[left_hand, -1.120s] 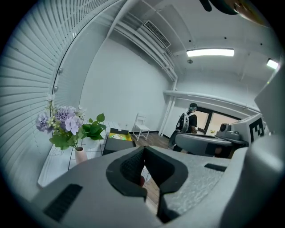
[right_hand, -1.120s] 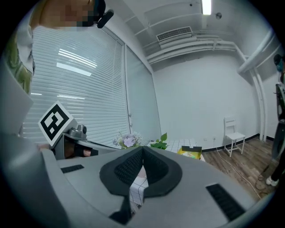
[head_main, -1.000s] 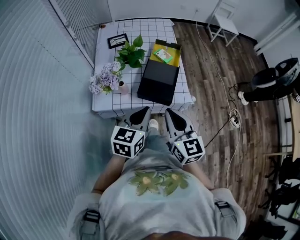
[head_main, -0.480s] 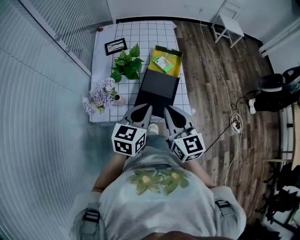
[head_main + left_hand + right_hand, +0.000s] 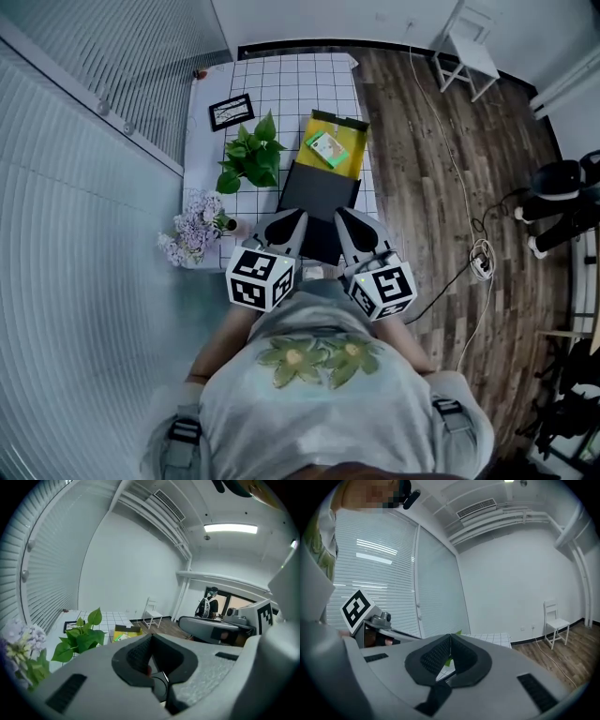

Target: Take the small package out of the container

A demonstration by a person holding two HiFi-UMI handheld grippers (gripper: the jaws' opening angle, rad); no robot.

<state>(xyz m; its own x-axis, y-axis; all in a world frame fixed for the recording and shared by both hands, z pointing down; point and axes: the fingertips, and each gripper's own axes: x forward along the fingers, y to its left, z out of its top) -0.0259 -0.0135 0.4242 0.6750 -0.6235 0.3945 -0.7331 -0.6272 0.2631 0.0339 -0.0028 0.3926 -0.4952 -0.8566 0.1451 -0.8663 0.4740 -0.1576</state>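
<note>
A small green and white package [image 5: 327, 147] lies inside an open box with a yellow inside [image 5: 349, 141] and a black flap [image 5: 320, 187], on the checked table [image 5: 281, 84]. The box shows in the left gripper view too [image 5: 125, 632]. My left gripper [image 5: 293, 219] and right gripper [image 5: 343, 215] are held side by side at the table's near edge, both shut with nothing between the jaws, well short of the package. In the gripper views the left gripper's [image 5: 150, 637] and right gripper's [image 5: 450, 636] tips meet.
A leafy green plant [image 5: 250, 161] and a pot of lilac flowers [image 5: 192, 232] stand left of the box. A framed picture [image 5: 231, 111] lies further back. White chair [image 5: 472, 52] at the back right; cables [image 5: 480, 264] on the wood floor; a person [image 5: 561, 192] at far right.
The view has come closer to the table: the table and box now sit nearer the grippers. Both grippers stay shut and side by side.
</note>
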